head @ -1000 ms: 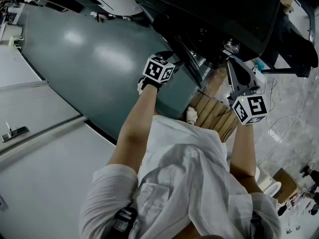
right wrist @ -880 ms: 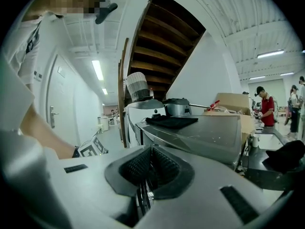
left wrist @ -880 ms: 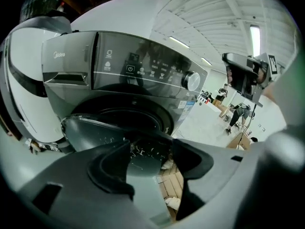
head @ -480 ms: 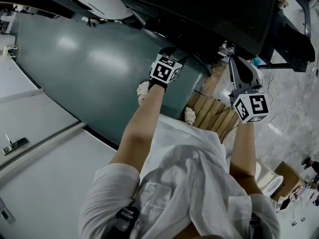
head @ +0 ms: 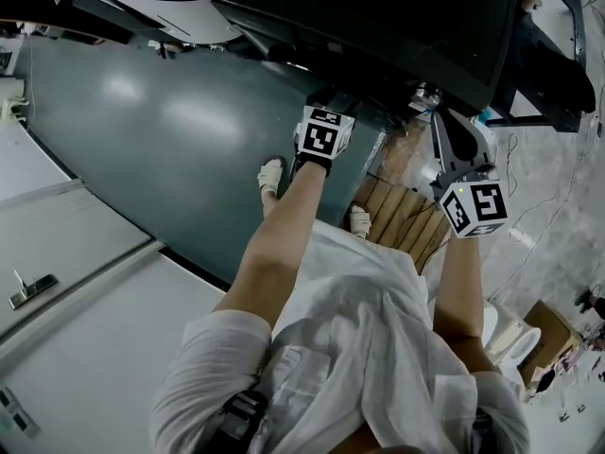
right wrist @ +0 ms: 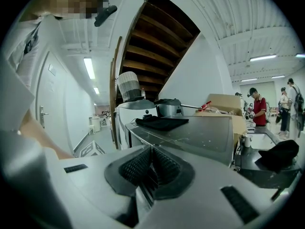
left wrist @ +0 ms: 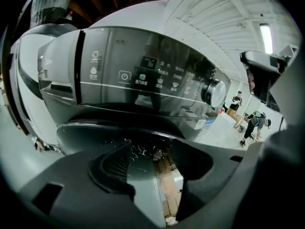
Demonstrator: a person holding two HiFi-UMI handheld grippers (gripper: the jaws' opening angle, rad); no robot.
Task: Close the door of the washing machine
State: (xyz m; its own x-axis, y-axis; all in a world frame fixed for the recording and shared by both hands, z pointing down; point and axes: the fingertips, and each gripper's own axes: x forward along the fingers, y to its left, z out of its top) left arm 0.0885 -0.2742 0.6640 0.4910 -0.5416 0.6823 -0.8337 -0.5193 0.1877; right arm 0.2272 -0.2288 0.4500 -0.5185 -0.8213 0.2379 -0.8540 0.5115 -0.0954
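The dark washing machine (head: 397, 17) fills the top of the head view. In the left gripper view I look up at its glossy control panel (left wrist: 143, 75) and round knob (left wrist: 213, 93), with the dark curved door rim (left wrist: 95, 128) just below. My left gripper (head: 326, 112) reaches in under the machine's front and is open (left wrist: 155, 161), with floor and wood showing between its pads; whether it touches the door is hidden. My right gripper (head: 444, 130) hangs at the machine's right corner, shut on nothing (right wrist: 150, 166).
Teal floor (head: 170, 130) lies to the left, and a wooden pallet (head: 406, 216) under the machine by my white shoes (head: 270, 173). The right gripper view shows a black cloth (right wrist: 161, 122) on a machine top, a pot (right wrist: 169, 108), a cardboard box (right wrist: 224, 104) and people (right wrist: 257, 106).
My left gripper has moved right and further in under the machine's front. The right gripper has stayed almost where it was.
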